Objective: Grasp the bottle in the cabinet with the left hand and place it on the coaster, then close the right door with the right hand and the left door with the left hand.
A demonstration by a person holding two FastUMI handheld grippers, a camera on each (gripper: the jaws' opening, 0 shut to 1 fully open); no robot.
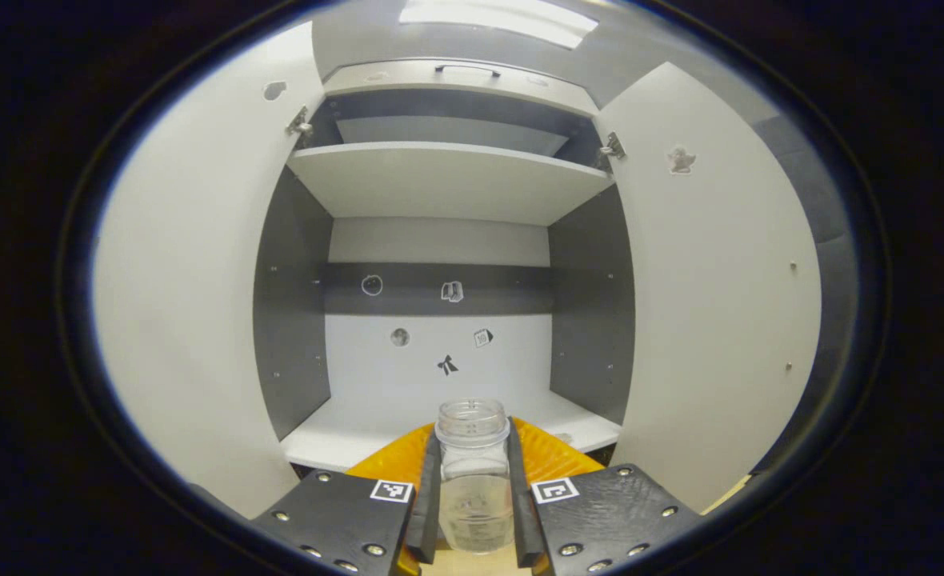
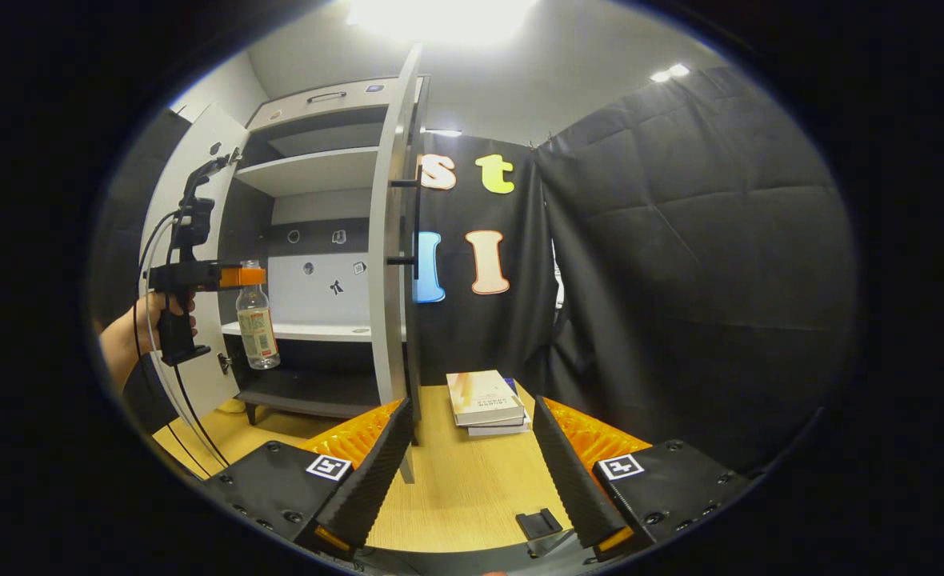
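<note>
A clear plastic bottle (image 1: 472, 488) without a cap stands upright between the fingers of my left gripper (image 1: 473, 448), which is shut on its neck and shoulder. In the right gripper view the same bottle (image 2: 257, 328), with a label, hangs in the air just in front of the open cabinet (image 2: 312, 172), held by the left gripper (image 2: 236, 277) and a person's hand (image 2: 132, 328). Both cabinet doors stand open: left door (image 1: 192, 304), right door (image 1: 712, 304). My right gripper (image 2: 472, 472) is open over the wooden table (image 2: 456, 488), next to the right door's edge (image 2: 388, 264).
The lower shelf (image 1: 376, 424) and upper shelf (image 1: 448, 180) hold nothing; small stickers dot the back wall. A stack of books (image 2: 484, 400) lies on the table beyond the right gripper. A small black flat piece (image 2: 538, 524) sits between its fingers.
</note>
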